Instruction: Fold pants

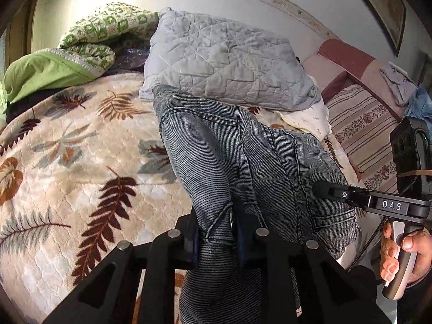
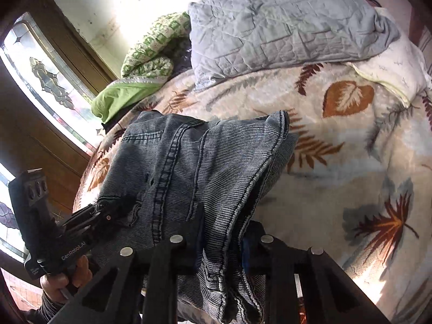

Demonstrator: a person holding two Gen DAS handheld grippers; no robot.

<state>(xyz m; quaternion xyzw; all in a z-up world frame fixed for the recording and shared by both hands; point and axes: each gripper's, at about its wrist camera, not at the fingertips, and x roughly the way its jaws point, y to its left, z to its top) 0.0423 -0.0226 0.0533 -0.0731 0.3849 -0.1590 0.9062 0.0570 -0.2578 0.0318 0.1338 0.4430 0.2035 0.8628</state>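
My bed (image 1: pixel 67 162) fills most of both views under its leaf-print blanket (image 2: pixel 351 162), but the far end is buried beneath a grey quilted pillow (image 1: pixel 224 59) and a green patterned quilt (image 1: pixel 89 35), and the bottom of each view is blocked by my own tool frames. The pants (image 1: pixel 229 156), grey-blue ribbed denim, hang bunched between my two tools above the blanket; their lower part drops out of sight below the frames, so I cannot make out how far they reach or whether any part rests on the bed.

My left hand-held gripper (image 1: pixel 216 229) is pinched narrow on a hemmed edge of the pants, fabric squeezed between both fingers. My right hand-held gripper (image 2: pixel 224 243) is likewise closed tight on a thick seamed fold, with several layers draped over its fingers.

Seen from the left wrist view, my right hand (image 1: pixel 405 253) wraps the pale handle at the right edge, tool pointing in toward the cloth. From the right wrist view, my left hand (image 2: pixel 64 278) grips its handle low at the left, partly cut off by the dark rim
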